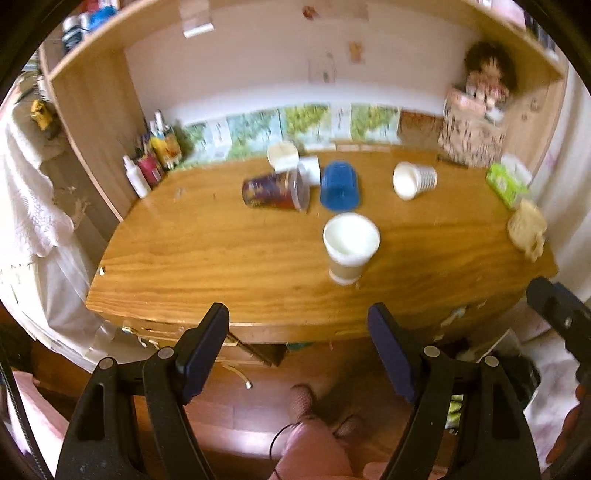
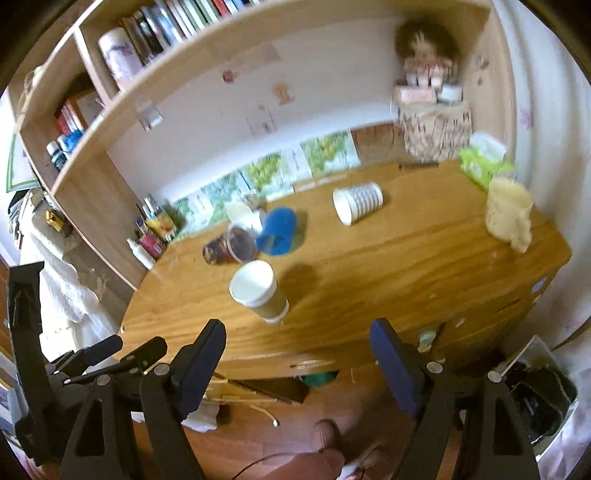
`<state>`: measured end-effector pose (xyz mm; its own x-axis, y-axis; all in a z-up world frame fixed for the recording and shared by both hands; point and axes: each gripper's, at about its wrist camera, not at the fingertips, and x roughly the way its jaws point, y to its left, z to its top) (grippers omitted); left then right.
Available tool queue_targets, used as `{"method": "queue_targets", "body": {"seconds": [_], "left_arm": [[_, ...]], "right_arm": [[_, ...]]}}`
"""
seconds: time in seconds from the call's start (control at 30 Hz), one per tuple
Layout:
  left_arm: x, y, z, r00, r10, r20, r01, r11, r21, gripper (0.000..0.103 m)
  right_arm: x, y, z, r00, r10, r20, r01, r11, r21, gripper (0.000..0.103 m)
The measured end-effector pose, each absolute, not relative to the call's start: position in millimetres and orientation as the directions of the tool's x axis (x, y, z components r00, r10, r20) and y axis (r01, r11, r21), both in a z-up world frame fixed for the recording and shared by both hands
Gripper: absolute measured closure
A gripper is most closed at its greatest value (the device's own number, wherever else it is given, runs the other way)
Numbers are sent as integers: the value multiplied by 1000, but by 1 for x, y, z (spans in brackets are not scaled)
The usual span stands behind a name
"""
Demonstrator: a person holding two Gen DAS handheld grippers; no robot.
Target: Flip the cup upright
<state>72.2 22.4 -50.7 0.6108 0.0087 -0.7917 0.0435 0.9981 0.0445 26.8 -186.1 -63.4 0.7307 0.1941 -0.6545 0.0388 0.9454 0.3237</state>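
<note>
On desk (image 1: 221,258): cup (image 1: 351,242) upright (grippers clear).

Left gripper (image 1: 298,334) held up in the air, two fingers spread wide apart, nothing between them, right gripper (image 2: 298,349) just beside it on its right, fingers also spread wide, holding nothing, both pointing forward and a bit down

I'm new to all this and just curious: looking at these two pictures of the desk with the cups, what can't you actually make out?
- Print on the dark cup lying on its side: motion blur in both views.
- White cups behind the blue cup: partly hidden by it and the dark cup; upright or tipped, unclear.
- Doll in the corner: face blurred.
- Book spines in the right wrist view: cut off by the top edge.
- Under the desk: hidden by its top.
</note>
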Motion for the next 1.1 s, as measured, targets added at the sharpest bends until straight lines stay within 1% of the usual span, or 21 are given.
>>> {"method": "queue_targets", "body": {"seconds": [0.13,0.2,0.33,0.4,0.43,0.47,0.63,0.67,0.73,0.87,1.1], "left_arm": [[62,25,-38,643,-10,-766,26,1000,9,22],[56,26,-32,666,1,-746,9,1000,10,22],[45,28,-23,710,17,-704,-32,999,-9,22],[39,27,-19,734,40,-678,-51,999,4,22],[36,27,-17,749,53,-660,-64,998,8,18],[33,27,-14,763,60,-643,-75,997,4,13],[20,29,-6,816,65,-574,-92,996,-18,10],[17,29,-5,823,71,-564,-97,995,-16,7],[13,27,-4,832,67,-550,-93,995,-20,4],[6,23,1,853,69,-517,-89,996,-15,3],[1,13,4,867,82,-492,-86,996,14,3]], "right_arm": [[8,-175,-39,789,137,-598,26,966,256,21],[-2,-170,-30,813,107,-572,20,977,212,21],[-15,-162,-21,843,108,-527,-13,983,181,20],[-22,-157,-19,852,108,-513,-30,987,158,20],[-24,-156,-18,858,110,-502,-39,988,151,20],[-28,-156,-17,862,114,-494,-45,988,150,20],[-29,-161,-17,863,128,-488,-50,984,169,20],[-30,-162,-17,864,130,-486,-52,984,172,20],[-31,-162,-17,868,144,-475,-69,983,172,20],[-35,-161,-17,875,155,-459,-87,982,166,20],[-36,-167,-19,876,165,-454,-88,979,184,20]]}}
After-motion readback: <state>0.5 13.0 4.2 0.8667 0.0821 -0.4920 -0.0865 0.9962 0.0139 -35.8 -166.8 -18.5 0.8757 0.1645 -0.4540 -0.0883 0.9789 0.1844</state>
